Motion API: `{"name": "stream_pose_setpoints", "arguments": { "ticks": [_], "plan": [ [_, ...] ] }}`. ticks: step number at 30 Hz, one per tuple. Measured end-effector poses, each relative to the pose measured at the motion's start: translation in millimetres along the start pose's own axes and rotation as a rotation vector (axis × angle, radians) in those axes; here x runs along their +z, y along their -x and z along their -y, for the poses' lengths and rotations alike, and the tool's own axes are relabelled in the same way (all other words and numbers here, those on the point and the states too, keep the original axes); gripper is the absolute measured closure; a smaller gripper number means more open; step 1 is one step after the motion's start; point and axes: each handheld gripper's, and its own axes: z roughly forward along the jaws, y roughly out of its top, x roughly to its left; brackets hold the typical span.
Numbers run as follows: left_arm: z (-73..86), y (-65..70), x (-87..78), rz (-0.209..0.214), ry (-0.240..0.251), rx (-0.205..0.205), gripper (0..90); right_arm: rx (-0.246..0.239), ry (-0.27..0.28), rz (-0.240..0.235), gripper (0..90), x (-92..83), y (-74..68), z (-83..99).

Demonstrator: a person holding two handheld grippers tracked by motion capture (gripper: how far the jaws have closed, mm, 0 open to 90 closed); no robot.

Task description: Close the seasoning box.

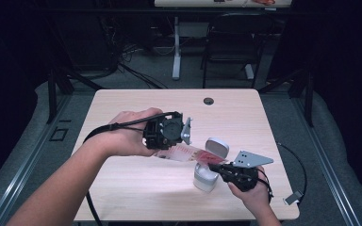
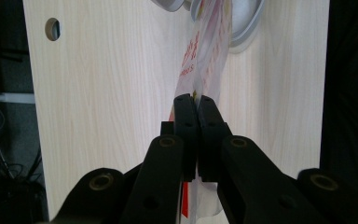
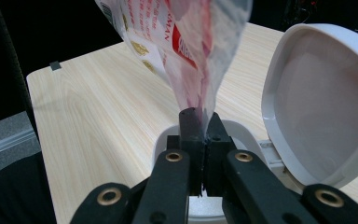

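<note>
A clear plastic bag with red print (image 1: 188, 154) is stretched between my two grippers above the table. My left gripper (image 1: 161, 149) is shut on one end of the bag (image 2: 200, 60); its jaws press together on the film. My right gripper (image 1: 213, 166) is shut on the other end of the bag (image 3: 186, 46), right over a small white bin (image 1: 204, 180). The bin's hinged lid (image 1: 216, 147) stands open, and its pale inside (image 3: 317, 102) faces the right gripper view. The bin's rim (image 3: 247, 135) lies just beyond the right jaws.
The light wooden table (image 1: 132, 188) has a round cable hole (image 1: 209, 100) near its far edge. A black chair (image 1: 231, 42) and a white desk leg (image 1: 176, 47) stand beyond the table. A cable (image 1: 297, 165) trails off the right side.
</note>
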Motion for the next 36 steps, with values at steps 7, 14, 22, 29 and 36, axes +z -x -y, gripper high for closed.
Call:
{"name": "stream_pose_setpoints", "arguments": {
  "ticks": [7, 14, 22, 29, 36],
  "plan": [
    [6.1, 0.6, 2.0, 0.0, 0.011, -0.015, 88.9, -0.009, 0.005, 0.001, 89.8, -1.4, -1.2, -2.4],
    [12.0, 1.4, 8.3, 0.01, 0.01, -0.021, 89.0, -0.022, 0.001, 0.016, 89.9, -4.8, -1.5, -5.2],
    [24.4, 1.0, 14.2, 0.021, 0.014, -0.042, 89.0, -0.028, 0.008, 0.015, 90.0, -5.0, -2.0, -8.3],
    [39.0, 1.4, 20.6, 0.027, 0.043, -0.07, 89.0, -0.037, 0.008, 0.007, 90.0, -3.5, -3.9, -11.7],
    [53.9, 4.1, 28.9, 0.035, 0.065, -0.107, 88.8, -0.05, 0.007, 0.002, 90.0, -0.6, -7.0, -17.0]
  ]
}}
